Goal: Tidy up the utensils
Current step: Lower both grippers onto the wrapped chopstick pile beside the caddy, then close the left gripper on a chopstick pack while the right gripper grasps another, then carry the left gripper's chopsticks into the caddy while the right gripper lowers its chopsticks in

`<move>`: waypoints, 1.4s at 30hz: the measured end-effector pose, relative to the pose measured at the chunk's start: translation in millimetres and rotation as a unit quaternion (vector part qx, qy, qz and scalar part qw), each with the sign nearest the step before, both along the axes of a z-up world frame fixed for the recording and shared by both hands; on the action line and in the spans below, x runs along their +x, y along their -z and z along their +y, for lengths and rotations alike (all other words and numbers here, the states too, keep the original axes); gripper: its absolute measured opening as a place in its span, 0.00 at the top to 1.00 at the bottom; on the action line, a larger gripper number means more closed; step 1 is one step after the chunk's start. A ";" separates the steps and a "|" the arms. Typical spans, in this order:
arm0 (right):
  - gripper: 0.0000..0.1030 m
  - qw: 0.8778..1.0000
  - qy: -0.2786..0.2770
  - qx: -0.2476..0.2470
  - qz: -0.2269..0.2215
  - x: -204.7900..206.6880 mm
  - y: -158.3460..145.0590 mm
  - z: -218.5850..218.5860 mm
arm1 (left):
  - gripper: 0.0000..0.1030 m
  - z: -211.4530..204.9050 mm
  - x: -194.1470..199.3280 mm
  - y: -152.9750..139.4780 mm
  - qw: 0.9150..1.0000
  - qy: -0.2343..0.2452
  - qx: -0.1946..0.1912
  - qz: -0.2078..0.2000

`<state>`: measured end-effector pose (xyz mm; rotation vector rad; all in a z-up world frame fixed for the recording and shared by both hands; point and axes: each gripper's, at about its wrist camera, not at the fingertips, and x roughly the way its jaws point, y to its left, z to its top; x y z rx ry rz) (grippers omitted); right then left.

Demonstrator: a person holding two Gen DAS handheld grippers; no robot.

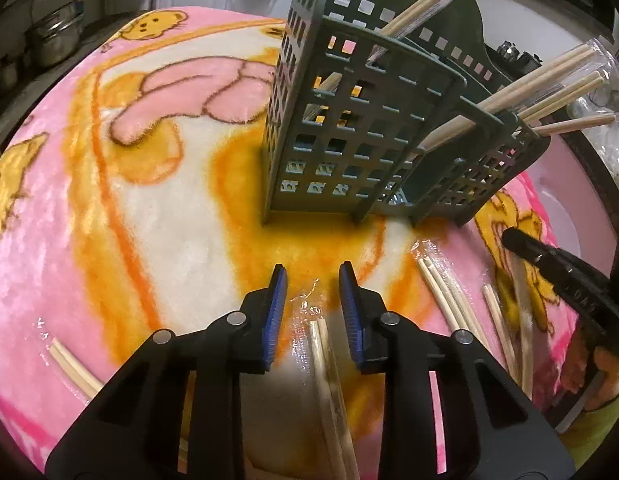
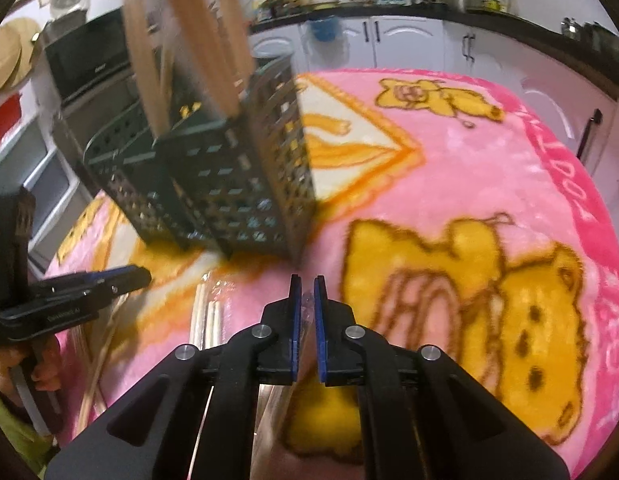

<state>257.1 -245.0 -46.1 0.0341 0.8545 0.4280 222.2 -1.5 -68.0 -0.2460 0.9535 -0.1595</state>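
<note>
Wrapped chopsticks gripped — holder not yet reached.
Right claw (image 2: pixel 308 292) is clamped on a wrapped pair (image 2: pixel 307 320); left claw (image 1: pixel 312 280) stands apart over another wrapped pair (image 1: pixel 323 344) — lift should be kept level towards the green holder (image 1: pixel 349 128).

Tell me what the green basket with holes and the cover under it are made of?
The dark green grid-walled utensil basket looks like matte moulded plastic: stiff, even square holes. The pink and orange cartoon-bear blanket looks like plush fleece: its surface is fuzzy with a soft sheen.

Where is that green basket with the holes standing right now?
The green utensil basket stands upright on the pink blanket, ahead of the left gripper, with wrapped chopsticks in it.
</note>
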 end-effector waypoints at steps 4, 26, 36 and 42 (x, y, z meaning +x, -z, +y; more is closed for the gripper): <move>0.94 1.000 0.014 0.007 -0.017 -4.3 -9.5 -8.0 | 0.89 1.0 1.4 -0.6 1.000 0.001 0.003 -0.001; 0.95 0.993 -0.013 0.047 -0.104 -54.9 -77.5 -1.4 | 0.97 7.2 -27.0 -64.9 0.995 0.004 -0.026 -0.096; 0.95 0.988 -0.039 0.067 -0.136 -69.7 -106.6 10.6 | 0.97 7.6 -38.2 -98.9 0.989 0.002 -0.035 -0.143; 0.95 0.983 -0.055 0.074 -0.158 -77.6 -124.5 21.4 | 0.97 9.8 -41.1 -116.4 0.985 0.000 -0.041 -0.166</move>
